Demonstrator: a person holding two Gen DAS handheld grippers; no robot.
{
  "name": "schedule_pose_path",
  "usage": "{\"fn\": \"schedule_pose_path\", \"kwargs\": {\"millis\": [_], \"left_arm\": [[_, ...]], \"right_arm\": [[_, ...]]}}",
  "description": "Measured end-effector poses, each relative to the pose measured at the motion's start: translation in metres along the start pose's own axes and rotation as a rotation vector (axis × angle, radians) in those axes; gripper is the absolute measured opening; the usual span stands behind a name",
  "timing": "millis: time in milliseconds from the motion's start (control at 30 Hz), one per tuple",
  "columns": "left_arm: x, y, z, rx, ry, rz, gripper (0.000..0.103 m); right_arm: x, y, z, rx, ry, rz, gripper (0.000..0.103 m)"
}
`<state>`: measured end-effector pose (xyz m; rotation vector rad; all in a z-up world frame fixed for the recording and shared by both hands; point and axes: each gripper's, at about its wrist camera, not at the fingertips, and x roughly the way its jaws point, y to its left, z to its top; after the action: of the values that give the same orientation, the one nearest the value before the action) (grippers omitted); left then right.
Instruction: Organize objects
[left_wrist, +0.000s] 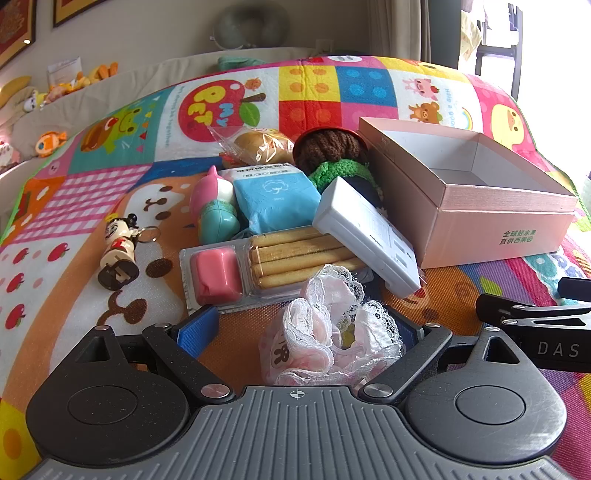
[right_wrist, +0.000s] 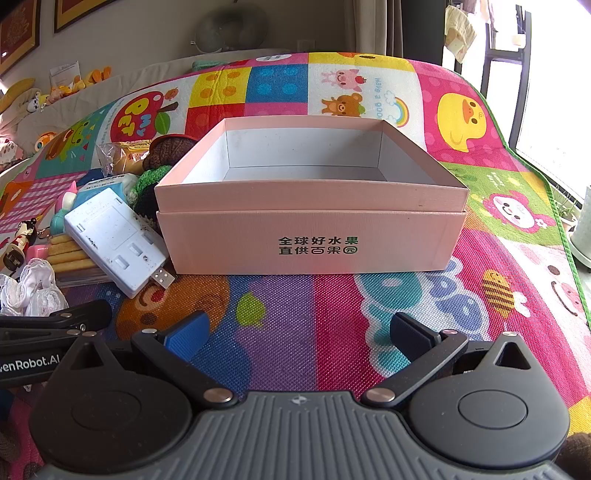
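Note:
A pink open box (right_wrist: 310, 236) stands empty on the colourful play mat; it also shows in the left wrist view (left_wrist: 491, 229). Left of it lies a pile: white power strip (left_wrist: 365, 236), biscuit-stick pack (left_wrist: 273, 262), blue tissue pack (left_wrist: 273, 199), pink-and-teal toy (left_wrist: 214, 206), wrapped bun (left_wrist: 258, 146), knitted doll (left_wrist: 332, 155), figurine keychain (left_wrist: 120, 251). My left gripper (left_wrist: 303, 328) is open, its fingers either side of a white-and-pink lace cloth (left_wrist: 328, 332) that lies between them. My right gripper (right_wrist: 299, 332) is open and empty in front of the box.
The mat (right_wrist: 480, 295) lies on a bed-like surface with a green border at the right edge. Plush toys (left_wrist: 51, 140) line the far left. A window is at the right. My right gripper shows at the right of the left wrist view (left_wrist: 535, 321).

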<state>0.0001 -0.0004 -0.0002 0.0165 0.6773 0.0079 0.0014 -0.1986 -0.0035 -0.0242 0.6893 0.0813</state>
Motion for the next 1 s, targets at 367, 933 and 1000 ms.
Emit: {"fn": "schedule_pose_path", "kwargs": {"millis": [367,933,1000], "left_arm": [[0.0000,0.0000,0.0000,-0.001,0.000,0.000,0.096],[0.0008,0.0011,0.0003,0.009,0.001,0.004,0.097],[-0.0003,0.0008,0.0008,0.010,0.000,0.005,0.097]], "right_arm": [[-0.0002,0.0001,-0.0001,0.000,0.000,0.000,0.103],[-0.0010,0.0006,-0.0004,0.001,0.000,0.000,0.103],[-0.0010,0.0008,-0.0006,0.000,0.001,0.000,0.103]]}}
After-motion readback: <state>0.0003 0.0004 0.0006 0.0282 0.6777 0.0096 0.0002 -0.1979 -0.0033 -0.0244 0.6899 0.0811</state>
